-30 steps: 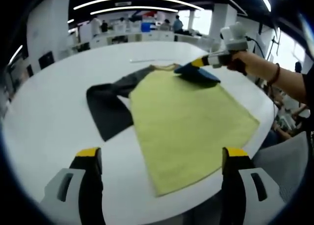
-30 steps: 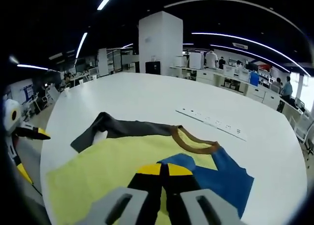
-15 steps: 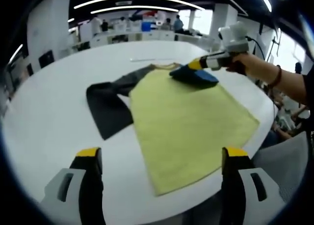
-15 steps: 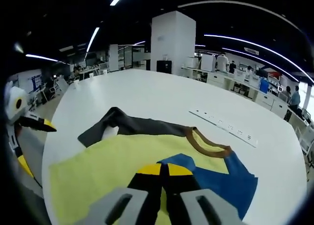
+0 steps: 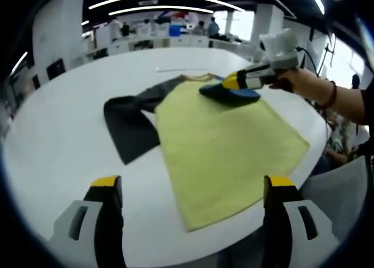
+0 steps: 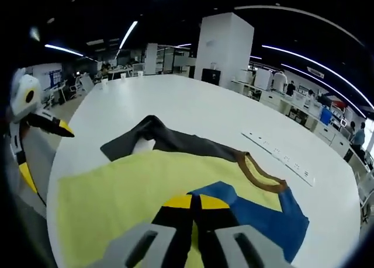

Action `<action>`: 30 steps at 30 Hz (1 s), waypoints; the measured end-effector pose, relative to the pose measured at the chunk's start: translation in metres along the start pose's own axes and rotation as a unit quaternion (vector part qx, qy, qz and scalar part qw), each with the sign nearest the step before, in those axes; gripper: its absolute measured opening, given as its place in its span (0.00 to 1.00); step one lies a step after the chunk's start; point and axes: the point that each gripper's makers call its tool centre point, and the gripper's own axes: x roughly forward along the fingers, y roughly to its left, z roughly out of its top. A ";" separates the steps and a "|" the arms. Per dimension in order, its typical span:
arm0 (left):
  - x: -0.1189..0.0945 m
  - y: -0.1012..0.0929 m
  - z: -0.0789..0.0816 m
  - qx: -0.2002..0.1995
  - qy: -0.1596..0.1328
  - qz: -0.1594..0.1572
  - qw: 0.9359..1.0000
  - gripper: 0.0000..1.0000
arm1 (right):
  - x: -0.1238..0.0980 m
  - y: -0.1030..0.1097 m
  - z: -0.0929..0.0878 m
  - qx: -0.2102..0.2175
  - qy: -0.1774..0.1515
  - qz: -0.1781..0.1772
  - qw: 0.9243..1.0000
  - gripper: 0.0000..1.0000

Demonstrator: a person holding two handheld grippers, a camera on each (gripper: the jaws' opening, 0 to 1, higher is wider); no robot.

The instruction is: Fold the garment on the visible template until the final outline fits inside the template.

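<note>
A yellow-green shirt (image 5: 222,145) lies flat on the round white table (image 5: 58,134). It has a dark grey sleeve (image 5: 131,125), a blue sleeve (image 5: 231,93) and a brown collar (image 6: 260,174). My right gripper (image 6: 196,202) is shut on the blue sleeve (image 6: 257,212) and holds it lifted and folded in over the yellow body (image 6: 128,192). That same gripper (image 5: 234,81) comes in from the right of the left gripper view, held by a hand. My left gripper (image 5: 190,183) stands open at the near table edge, short of the shirt's hem, with nothing between its jaws.
A white power strip (image 6: 280,157) lies on the table beyond the collar. The table's rim (image 5: 318,139) runs close to the shirt's right side. Benches, a white pillar (image 6: 225,52) and people stand far behind.
My right gripper has drawn the blue sleeve a little further in over the yellow body. The left gripper has not moved.
</note>
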 end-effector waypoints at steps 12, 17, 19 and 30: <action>-0.002 0.001 -0.002 -0.006 -0.002 0.003 1.000 0.97 | 0.015 0.010 -0.019 0.013 0.015 0.016 1.000 0.00; -0.002 0.001 0.000 -0.007 -0.008 0.002 1.000 0.98 | 0.014 0.010 -0.028 0.032 0.024 0.018 0.999 0.05; -0.001 0.000 0.000 -0.006 -0.006 0.001 1.000 0.98 | 0.013 0.015 -0.029 0.046 0.027 0.034 0.998 0.08; 0.001 0.000 0.000 0.000 -0.004 -0.001 1.000 0.98 | 0.004 0.008 -0.030 0.090 0.026 0.025 0.995 0.17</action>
